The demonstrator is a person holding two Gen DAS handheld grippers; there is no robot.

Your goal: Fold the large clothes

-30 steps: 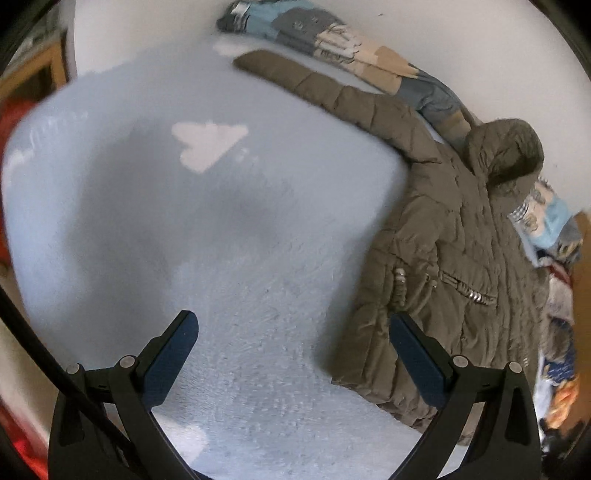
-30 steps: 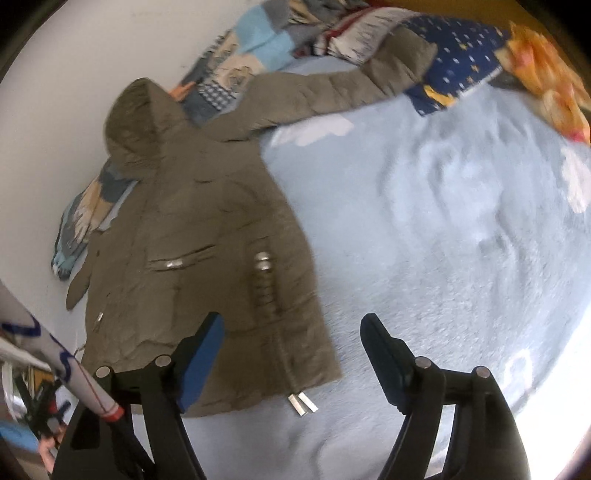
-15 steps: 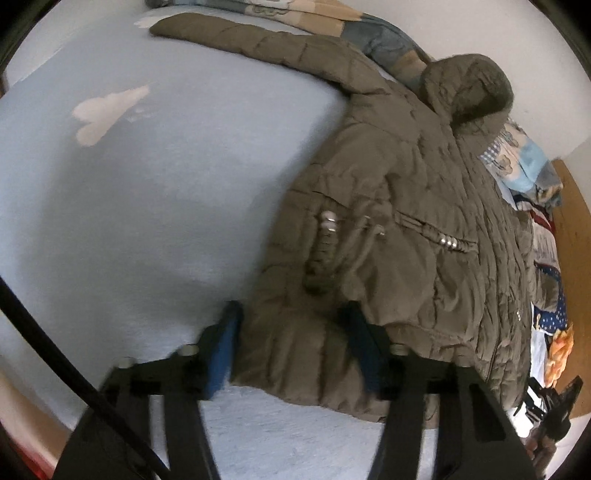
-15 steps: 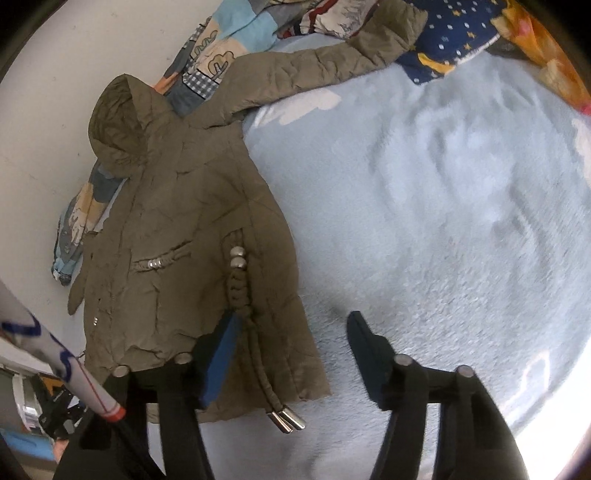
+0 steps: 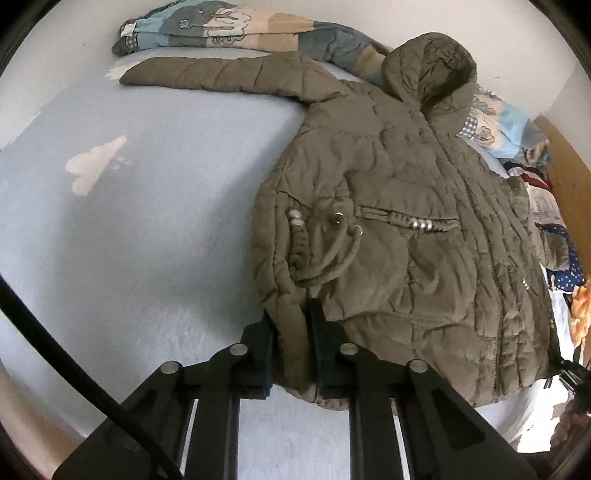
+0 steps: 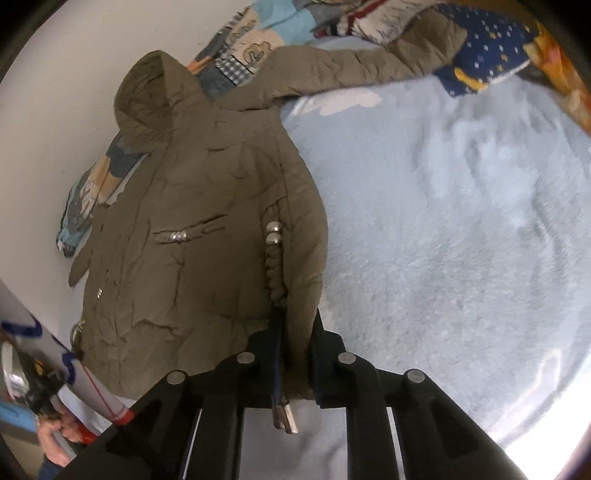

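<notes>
Both claws had just closed on the near hem of the olive jacket (image 5: 388, 206) spread on the bed (image 5: 147, 221), left claw (image 5: 291, 325) pinching its left corner, right claw (image 6: 297, 332) its right corner, with bare blue cover flanking the jacket.

Pale blue fleece bedcover (image 5: 155, 221) spread across frame centre, white cloud patch (image 5: 94, 168) seen at left. Patchwork quilt (image 5: 229, 33) bunched along top. White wall (image 6: 74, 74) seen upper left.

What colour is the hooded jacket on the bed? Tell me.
Olive-brown, quilted; the hooded jacket shows best in the left wrist view.
</notes>
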